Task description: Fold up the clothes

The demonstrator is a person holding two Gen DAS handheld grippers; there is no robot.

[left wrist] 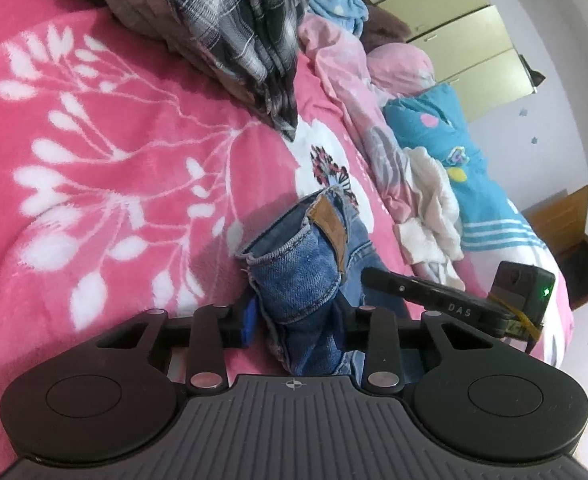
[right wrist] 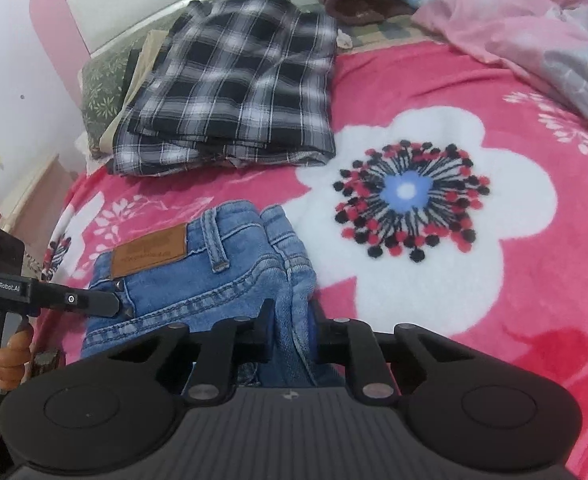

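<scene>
1. Pinching a bunched fold of the blue denim jeans (left wrist: 294, 280) between the closed-in fingers of the left gripper (left wrist: 300, 322), at 6 o'clock in the left wrist view.
2. Clamped likewise by the right gripper (right wrist: 291, 330) on the jeans' folded edge, at 6 o'clock in the right wrist view, denim pressed between both pads.
3. Lying on the pink fleece blanket with white flower print (right wrist: 474, 92), brown leather waistband patch (right wrist: 148, 251) facing up at 9 o'clock of the right gripper.
4. Resting at 11 o'clock in the right wrist view: folded black-and-white plaid shirt (right wrist: 237, 92).
5. Heaped at 2 o'clock in the left wrist view: loose pink, white and turquoise clothes (left wrist: 426, 148).
6. Gripping the left tool's handle at 8 o'clock, right wrist view: bare hand (right wrist: 5, 354).
</scene>
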